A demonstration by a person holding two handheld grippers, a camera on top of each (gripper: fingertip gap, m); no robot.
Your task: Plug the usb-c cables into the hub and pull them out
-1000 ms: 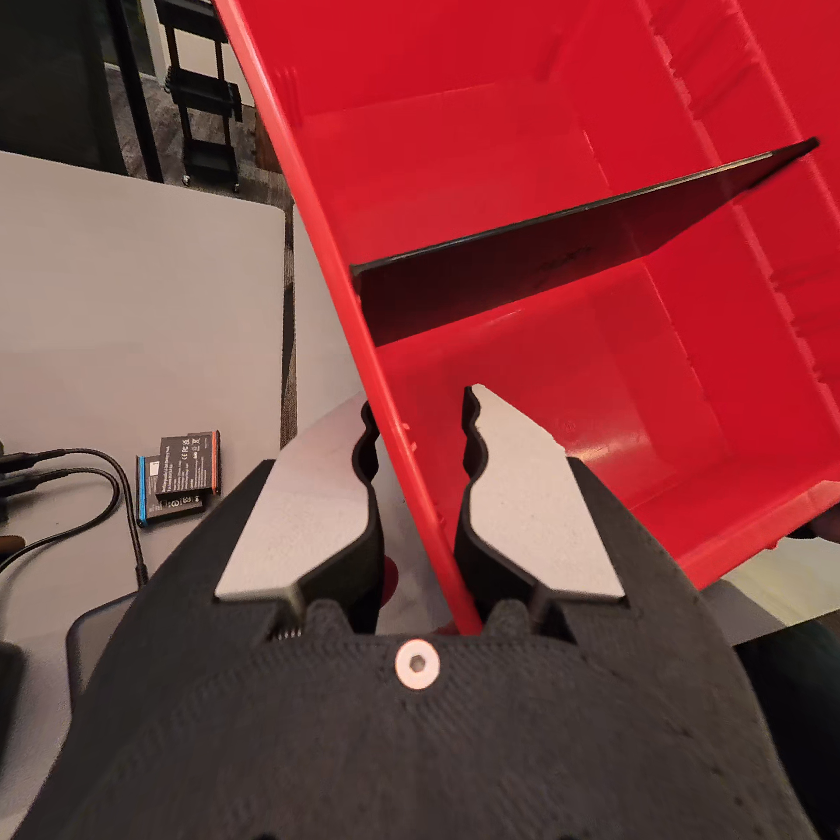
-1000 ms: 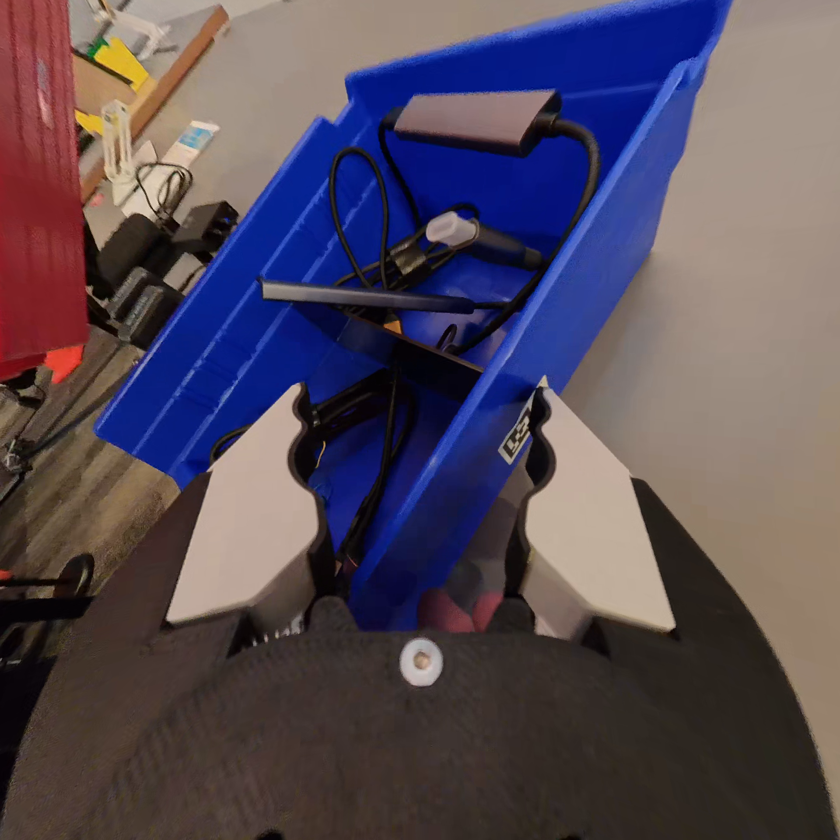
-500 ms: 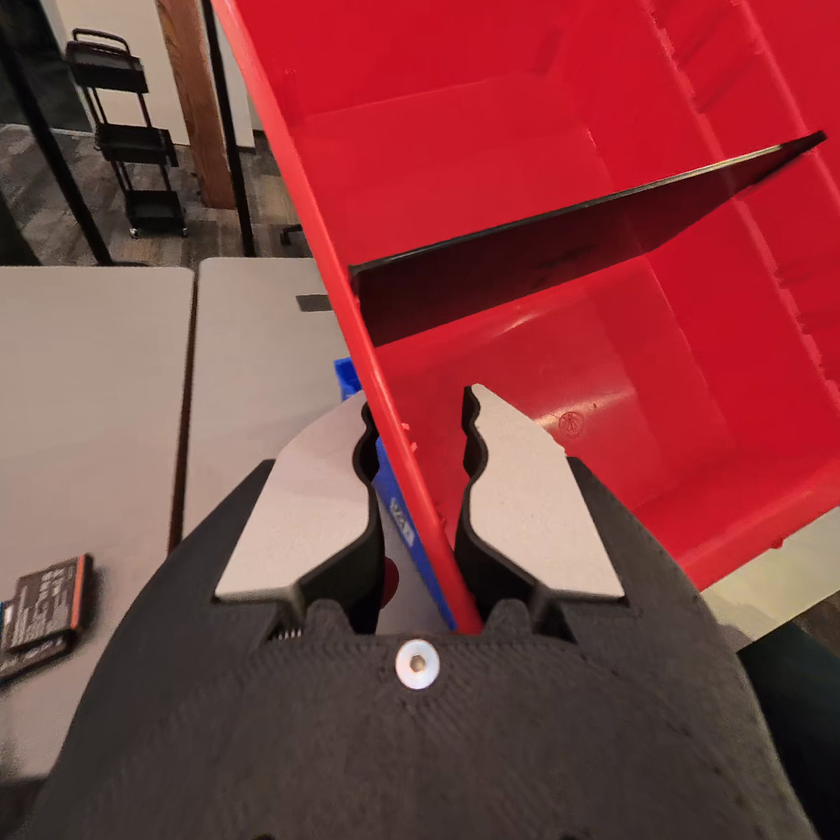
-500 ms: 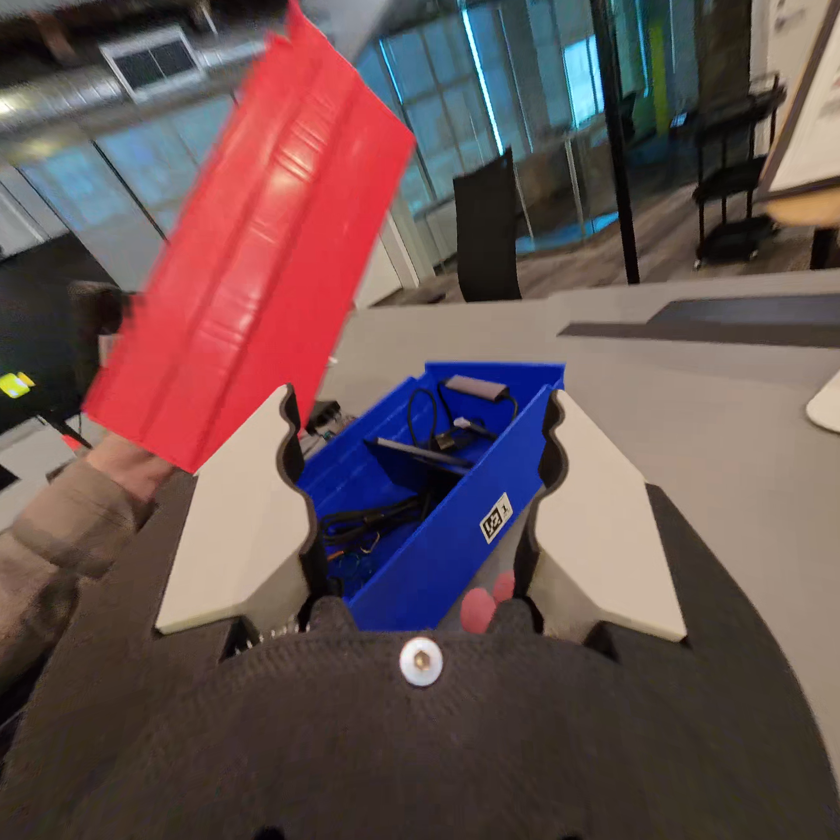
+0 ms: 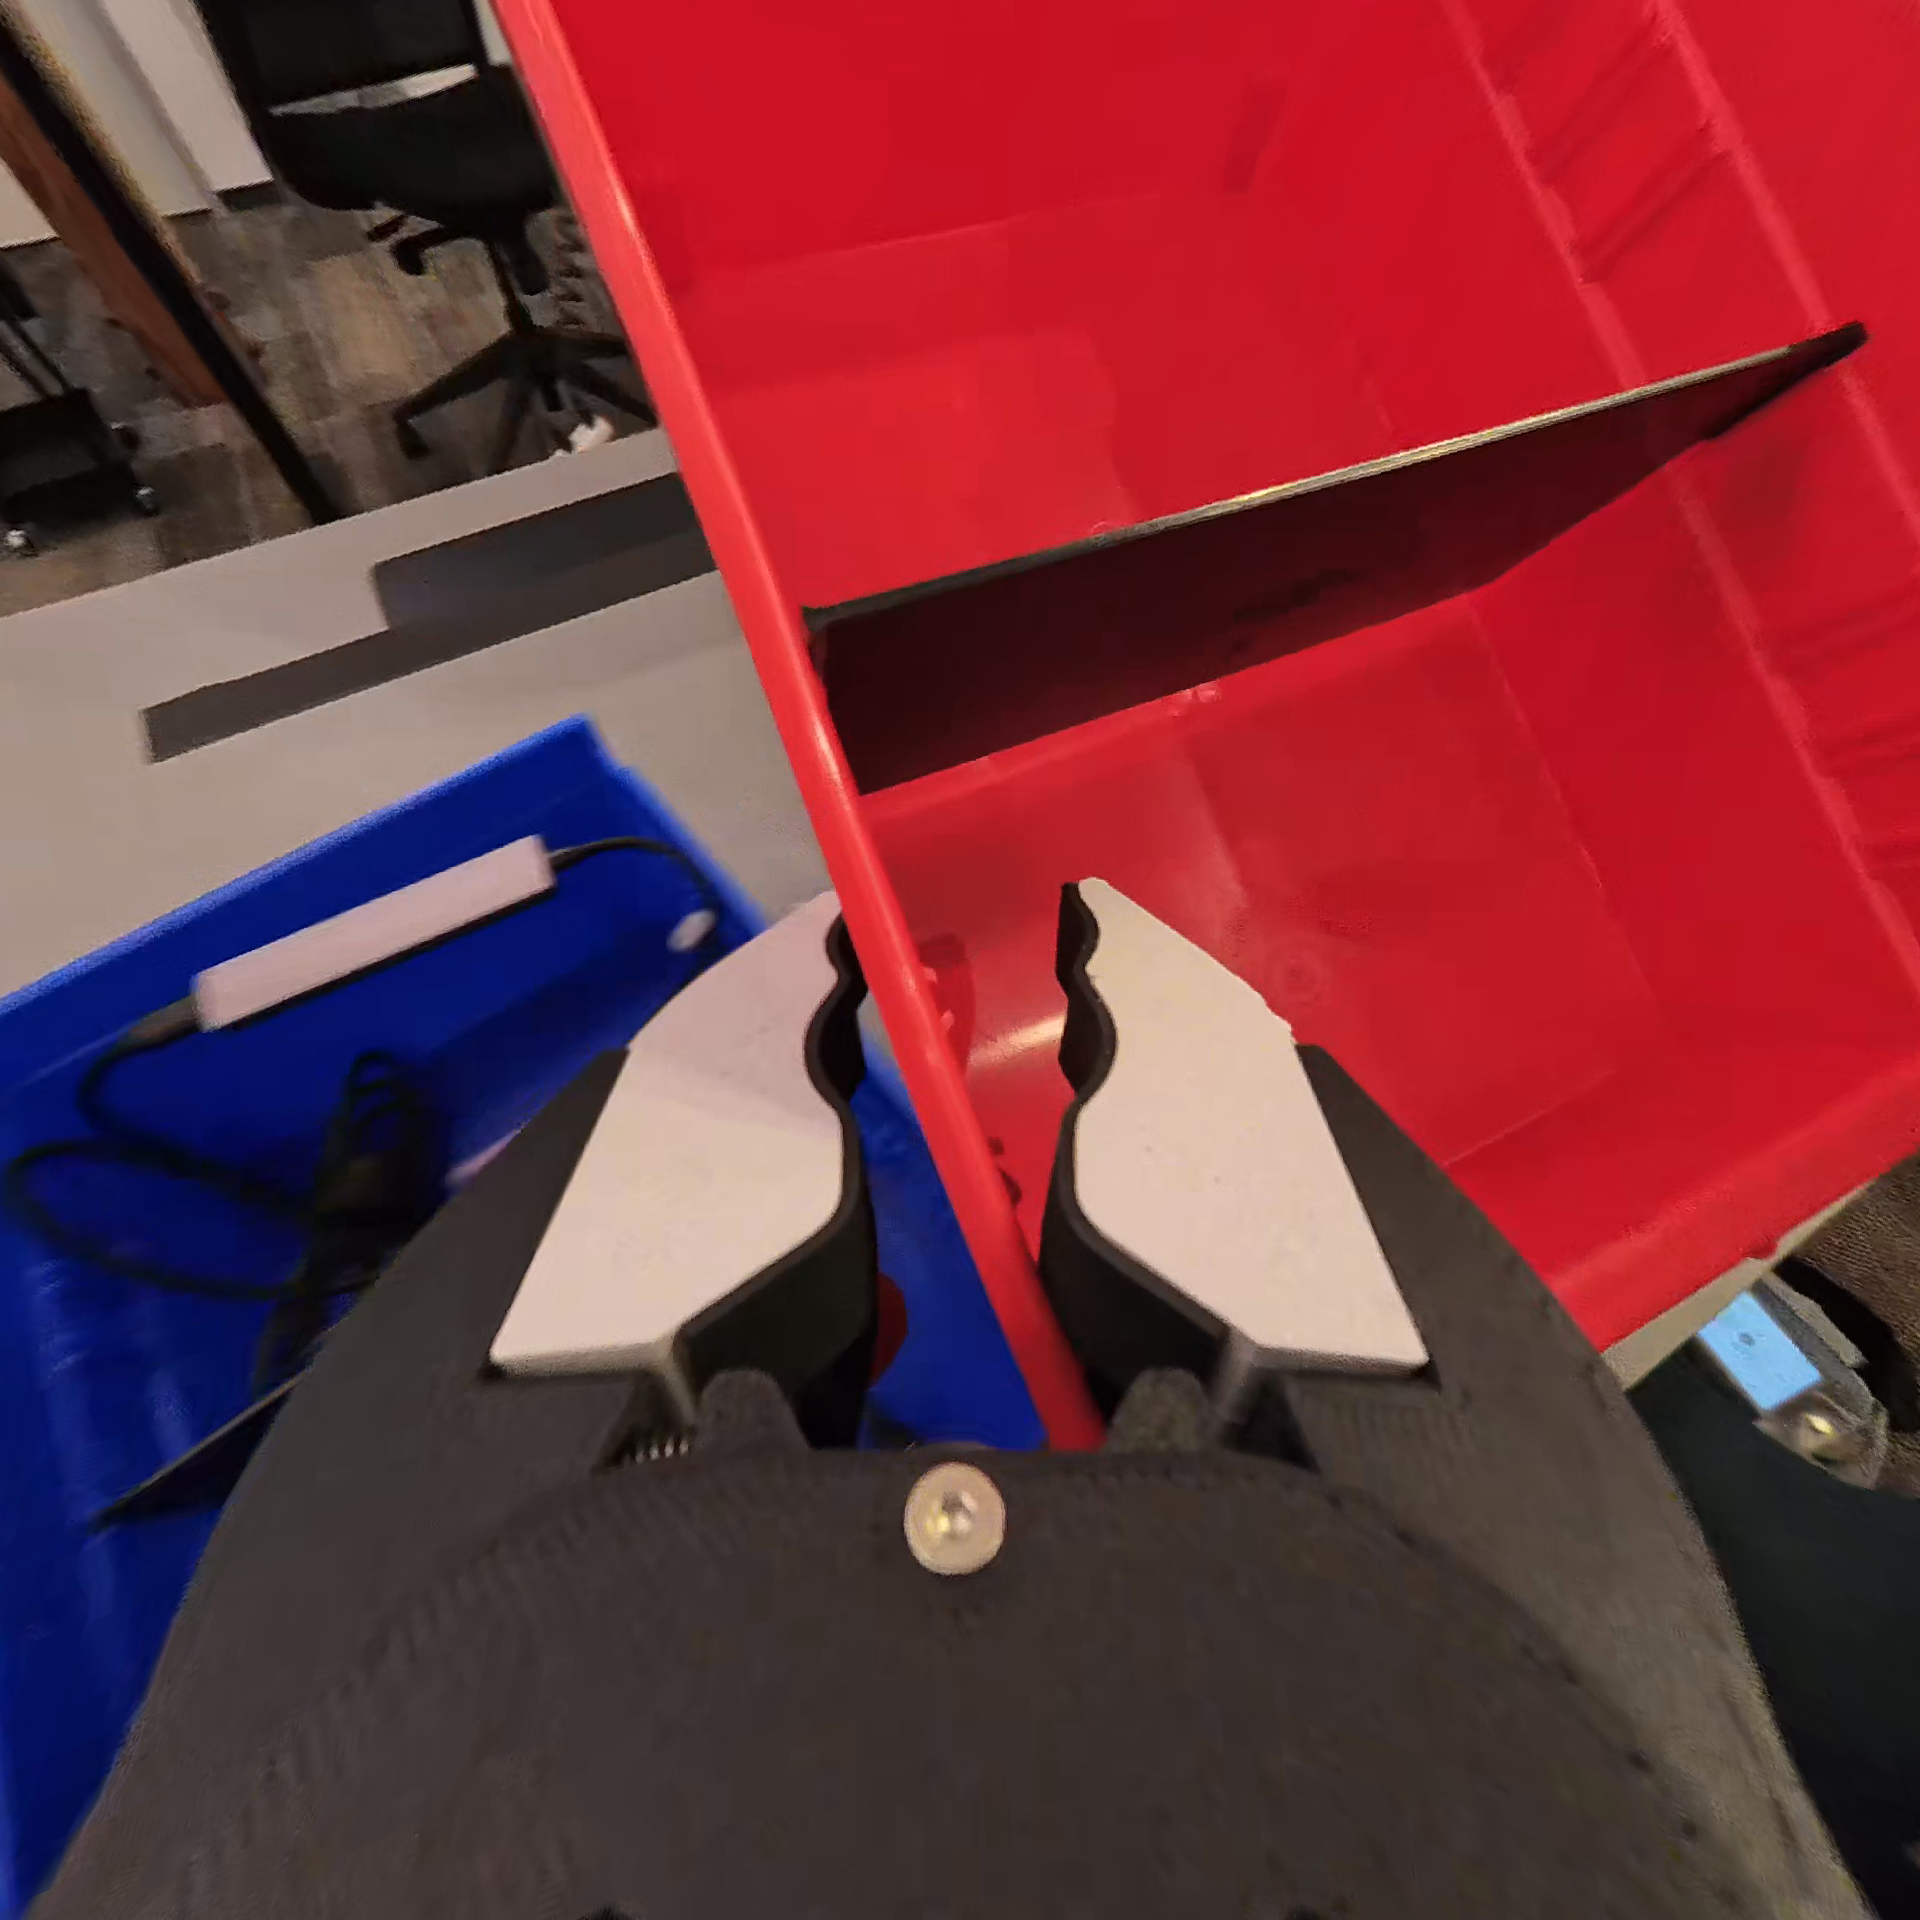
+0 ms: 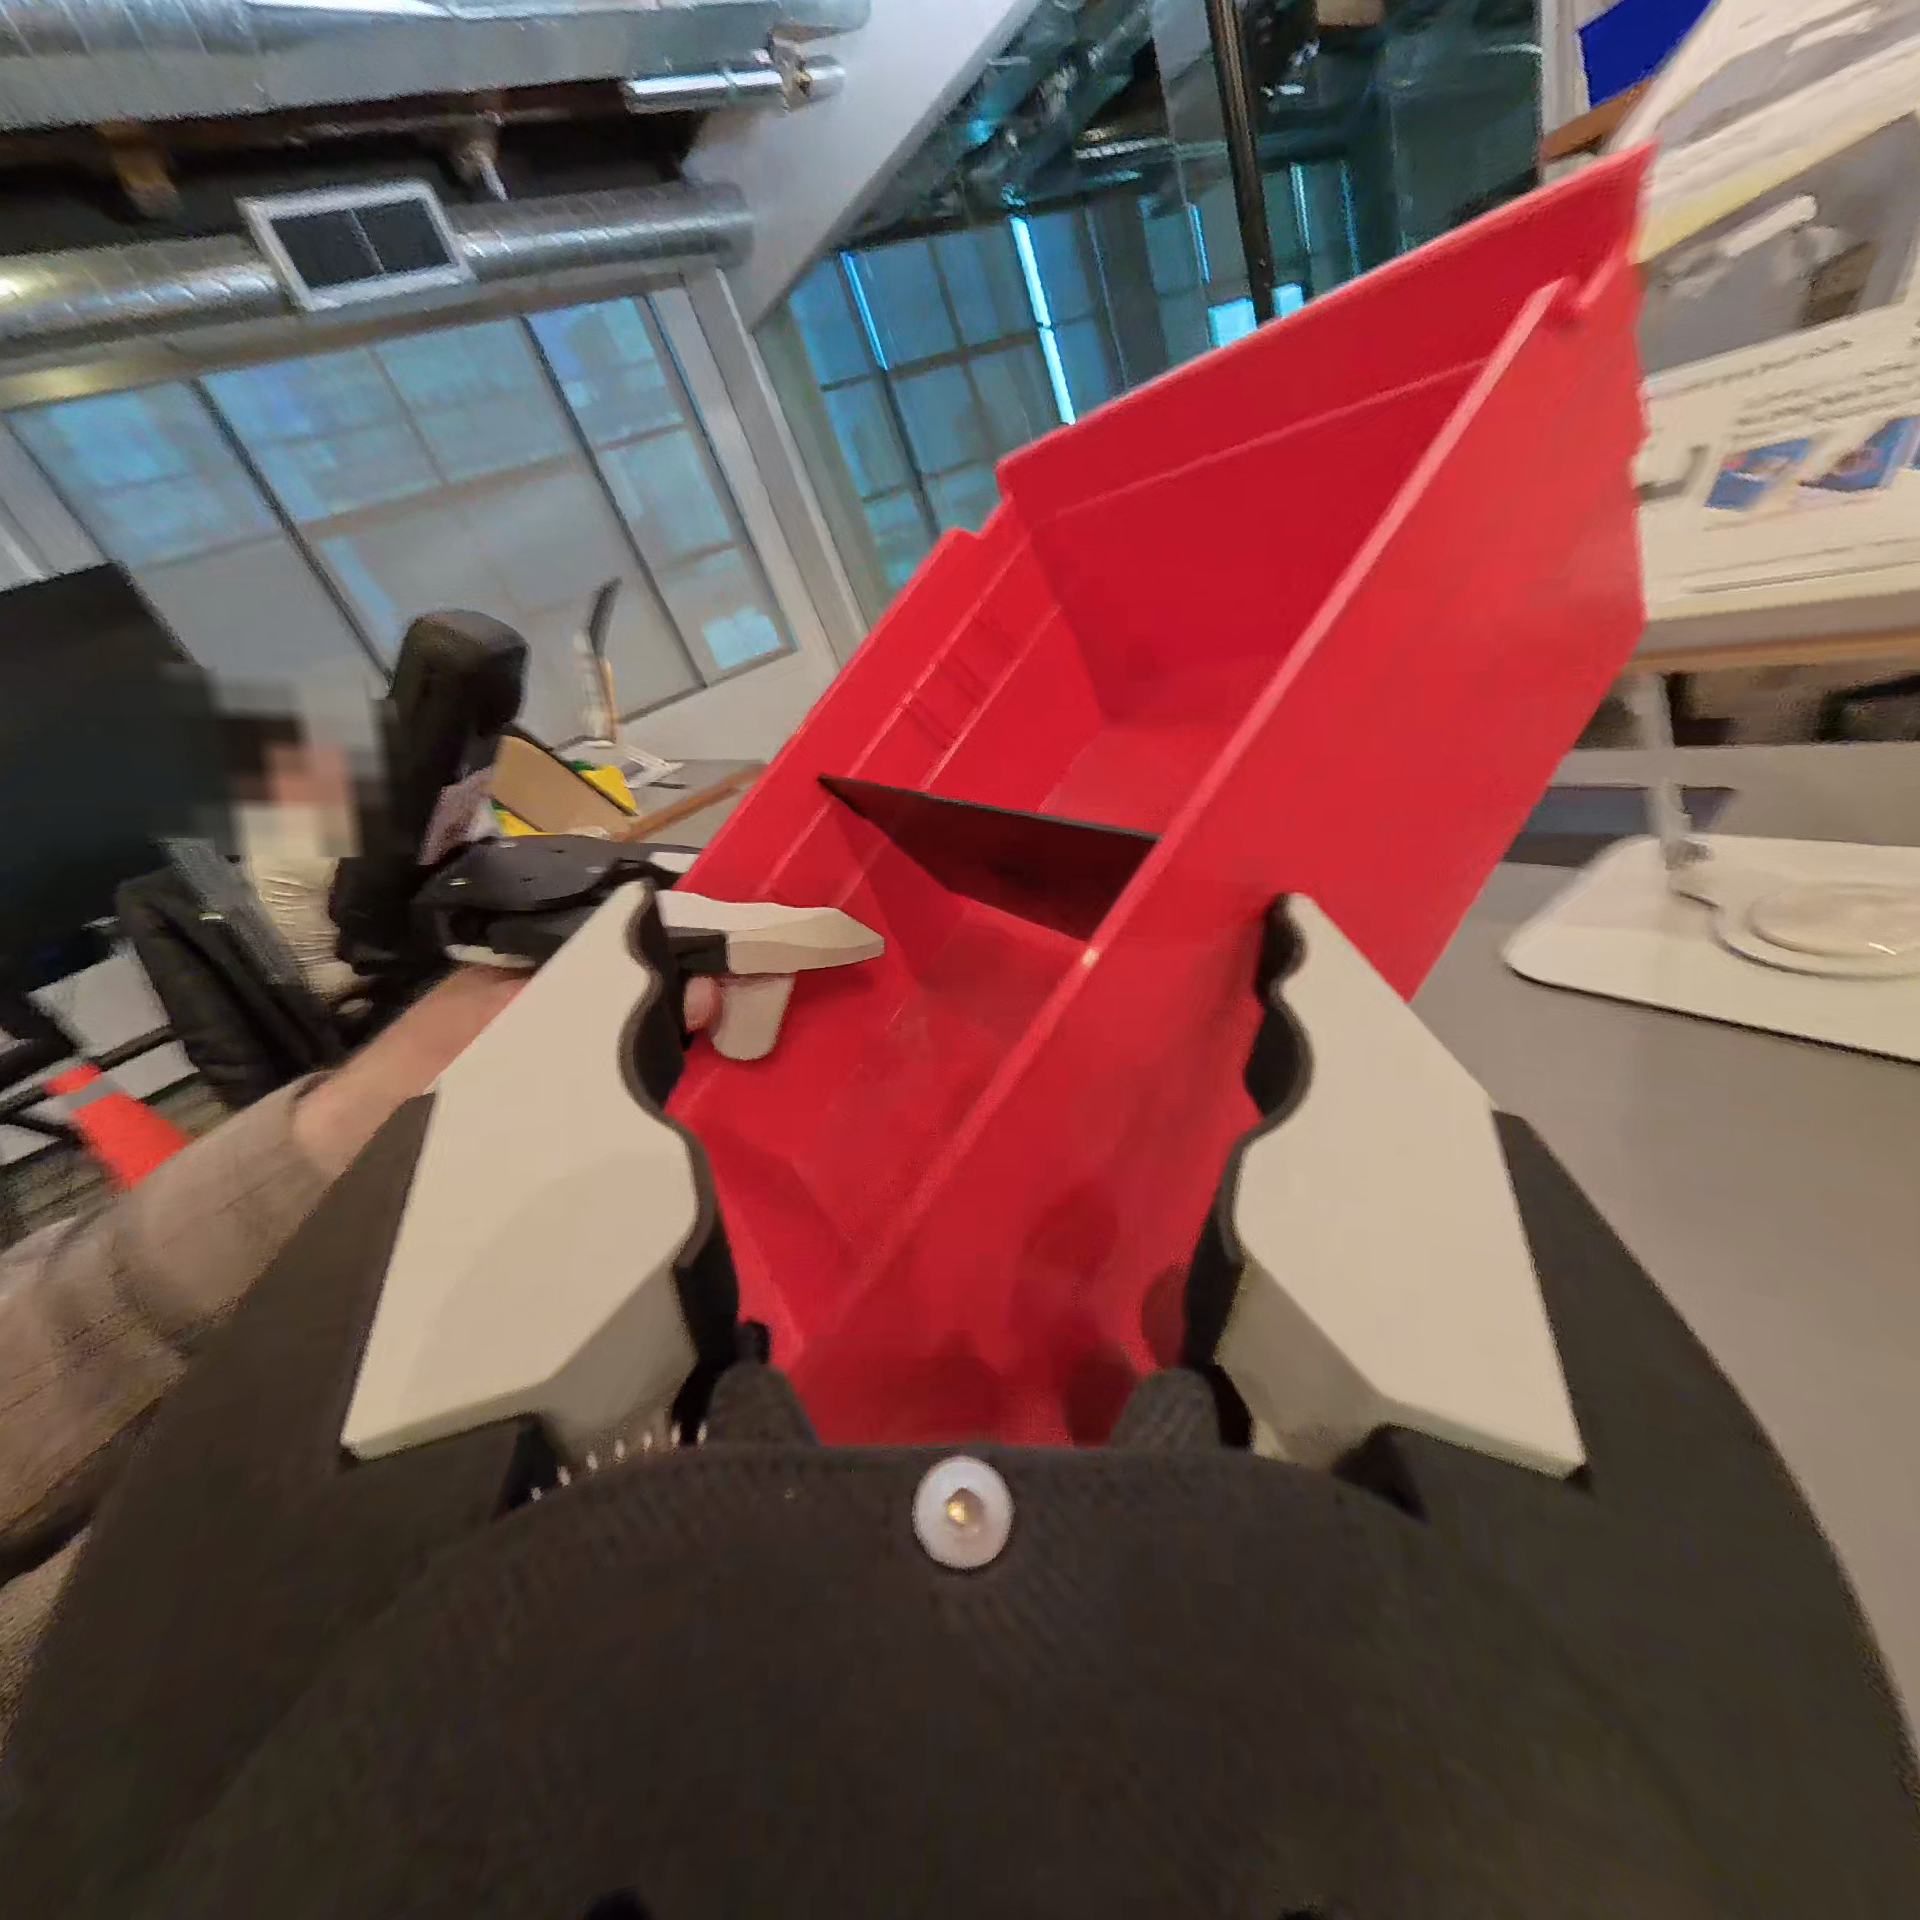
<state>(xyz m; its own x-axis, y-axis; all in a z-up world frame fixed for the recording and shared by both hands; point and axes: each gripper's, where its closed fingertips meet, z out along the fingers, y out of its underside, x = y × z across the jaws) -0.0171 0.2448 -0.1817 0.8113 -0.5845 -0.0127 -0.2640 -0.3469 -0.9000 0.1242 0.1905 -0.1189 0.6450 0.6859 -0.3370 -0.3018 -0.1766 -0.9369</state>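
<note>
While one blue bin (image 5: 312, 1039) holds one hub (image 5: 374, 935), the left gripper (image 5: 961, 935) clamps one red bin's (image 5: 1351, 520) wall; the right gripper (image 6: 966, 925) gapes wide.

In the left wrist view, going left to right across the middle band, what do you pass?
Blue bin holding the grey hub → red bin's gripped side wall → black divider inside the red bin.

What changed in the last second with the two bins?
The right claw left the wall of the blue bin and now sits open around the near end of the red bin. The left claw carried that bin over beside the blue one. Unchanged: its grip on the side wall.
</note>
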